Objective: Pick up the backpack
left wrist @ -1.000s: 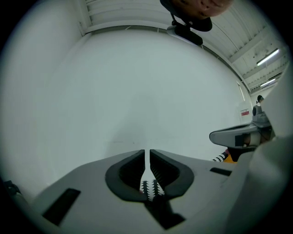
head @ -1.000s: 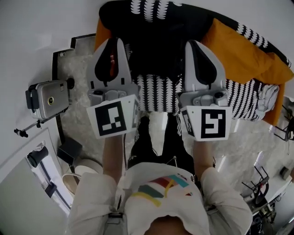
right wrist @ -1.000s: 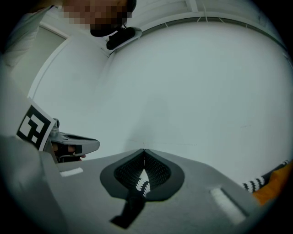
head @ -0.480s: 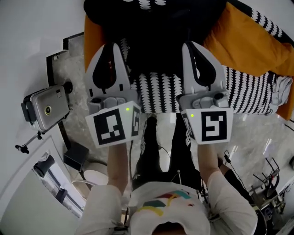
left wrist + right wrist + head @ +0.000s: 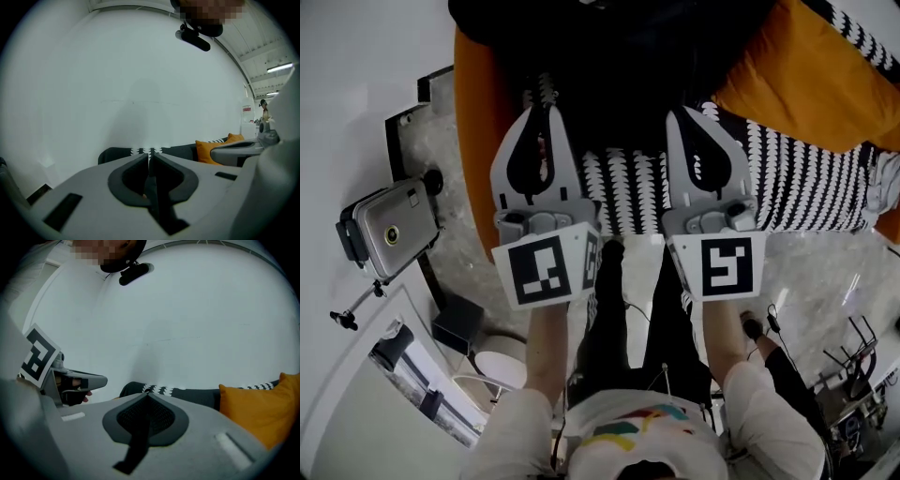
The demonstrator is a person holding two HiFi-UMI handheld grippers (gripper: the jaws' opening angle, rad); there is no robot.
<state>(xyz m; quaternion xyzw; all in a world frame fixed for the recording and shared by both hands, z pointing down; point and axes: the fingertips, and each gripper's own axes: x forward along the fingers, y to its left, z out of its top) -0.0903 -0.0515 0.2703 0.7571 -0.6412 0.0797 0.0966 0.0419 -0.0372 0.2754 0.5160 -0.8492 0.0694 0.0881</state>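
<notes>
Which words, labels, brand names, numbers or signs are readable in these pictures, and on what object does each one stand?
No text can be read anywhere.
left marker cube: black-and-white square pattern, no letters.
right marker cube: black-and-white square pattern, no letters.
red-and-white wall sign: too small to read.
shirt print: coloured stripes only, no words.

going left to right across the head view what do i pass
camera → left claw → right claw → orange cushion
</notes>
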